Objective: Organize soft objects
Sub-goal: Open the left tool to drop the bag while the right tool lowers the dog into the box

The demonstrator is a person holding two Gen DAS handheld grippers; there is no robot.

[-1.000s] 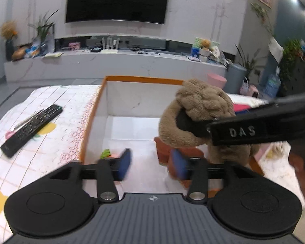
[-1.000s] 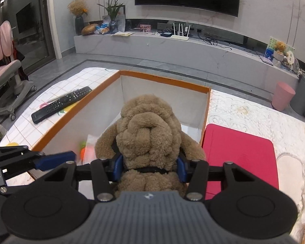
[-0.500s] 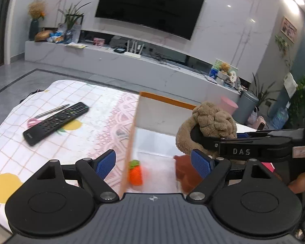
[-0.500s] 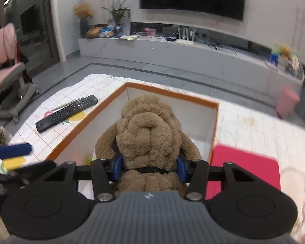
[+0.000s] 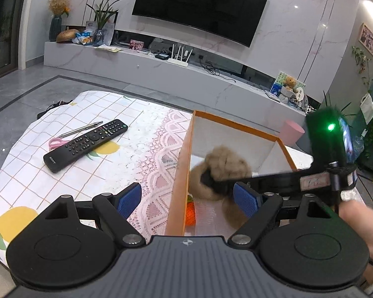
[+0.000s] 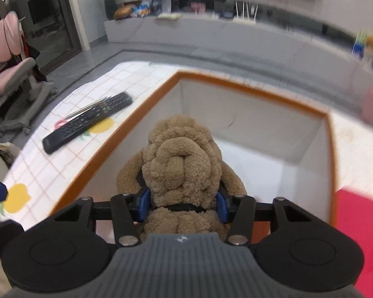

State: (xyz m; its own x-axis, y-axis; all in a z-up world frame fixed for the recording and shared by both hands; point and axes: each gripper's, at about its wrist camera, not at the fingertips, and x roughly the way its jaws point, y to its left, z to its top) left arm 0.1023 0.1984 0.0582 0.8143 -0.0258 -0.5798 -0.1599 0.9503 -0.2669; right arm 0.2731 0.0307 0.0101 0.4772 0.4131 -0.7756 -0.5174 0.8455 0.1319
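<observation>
A brown plush dog (image 6: pixel 182 164) is clamped between my right gripper's (image 6: pixel 182 204) blue pads, held inside the orange-rimmed white box (image 6: pixel 251 88). In the left wrist view the plush dog (image 5: pixel 223 171) is low in the box (image 5: pixel 184 164), with the right gripper's fingers on it. A small orange plush carrot (image 5: pixel 191 212) lies on the box floor. My left gripper (image 5: pixel 187 200) is open and empty, astride the box's left wall near its front.
A black remote (image 5: pixel 85 145), a pen (image 5: pixel 80 129) and pink scissors (image 5: pixel 55 143) lie on the checked tablecloth left of the box. A red mat (image 6: pixel 360 226) lies right of the box. A TV console stands beyond the table.
My left gripper has opened wide and pulled back left, out of the box. My right gripper has lowered the plush dog into the box.
</observation>
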